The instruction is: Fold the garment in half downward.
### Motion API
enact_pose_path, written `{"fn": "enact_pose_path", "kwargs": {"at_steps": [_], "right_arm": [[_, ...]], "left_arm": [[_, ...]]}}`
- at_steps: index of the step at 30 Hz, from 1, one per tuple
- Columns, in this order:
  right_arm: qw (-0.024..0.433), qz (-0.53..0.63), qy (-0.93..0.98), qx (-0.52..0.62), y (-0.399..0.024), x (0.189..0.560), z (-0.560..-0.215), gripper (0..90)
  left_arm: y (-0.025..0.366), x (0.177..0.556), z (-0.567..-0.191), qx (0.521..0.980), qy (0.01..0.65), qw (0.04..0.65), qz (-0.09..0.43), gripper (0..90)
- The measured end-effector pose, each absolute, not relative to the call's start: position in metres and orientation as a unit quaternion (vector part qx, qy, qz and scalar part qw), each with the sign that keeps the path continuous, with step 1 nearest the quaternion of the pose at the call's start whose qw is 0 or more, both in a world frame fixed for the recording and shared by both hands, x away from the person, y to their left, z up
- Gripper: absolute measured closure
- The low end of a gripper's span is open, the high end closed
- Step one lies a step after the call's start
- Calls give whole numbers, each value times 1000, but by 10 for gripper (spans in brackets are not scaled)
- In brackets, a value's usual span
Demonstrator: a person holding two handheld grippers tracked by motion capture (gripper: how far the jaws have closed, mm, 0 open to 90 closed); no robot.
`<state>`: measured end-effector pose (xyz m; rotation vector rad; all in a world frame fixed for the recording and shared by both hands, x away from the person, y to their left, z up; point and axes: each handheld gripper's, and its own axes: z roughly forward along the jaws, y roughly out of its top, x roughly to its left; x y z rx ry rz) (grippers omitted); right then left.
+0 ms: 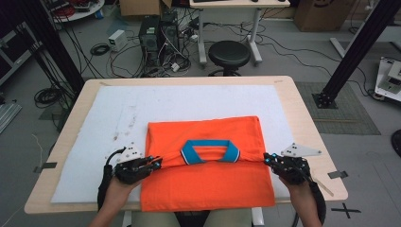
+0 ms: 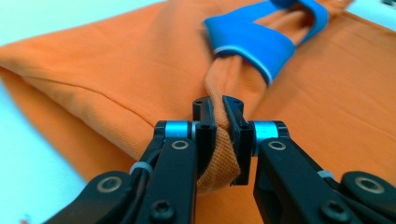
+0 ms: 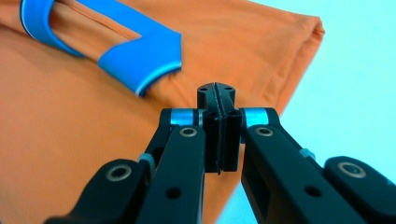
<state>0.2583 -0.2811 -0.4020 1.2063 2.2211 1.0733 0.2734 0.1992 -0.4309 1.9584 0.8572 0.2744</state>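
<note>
An orange polo shirt (image 1: 208,184) with a blue collar (image 1: 210,151) lies folded on a white mat (image 1: 189,99). My left gripper (image 1: 156,161) is at the shirt's left side, level with the collar. In the left gripper view it (image 2: 218,116) is shut on a bunched strip of orange cloth (image 2: 217,154) that runs up to the collar (image 2: 252,42). My right gripper (image 1: 267,158) is at the shirt's right edge. In the right gripper view its jaws (image 3: 215,100) are pressed together over the shirt's edge (image 3: 289,70); I cannot tell whether a thin layer is caught between them.
The mat covers most of a light wooden table (image 1: 302,109). Beyond the far edge stand a black stool (image 1: 229,53) and computer towers (image 1: 153,35) among floor cables. Bare mat lies behind and left of the shirt.
</note>
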Motion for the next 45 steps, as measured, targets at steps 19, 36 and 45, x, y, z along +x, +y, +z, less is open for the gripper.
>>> {"fn": "enact_pose_path", "kwargs": {"at_steps": [19,36,45], "right_arm": [[204,361,762,498,-271,354,-408,522],[165,279,771,549,-269,417,-442,533],[168,288,789,516,-265,420,-439,854]], "left_arm": [[223,369,-428,729,479,456,177,362],[218,403,-456,743,507,409,155,690],[214,419,-448,712,524,437,167,829]]}}
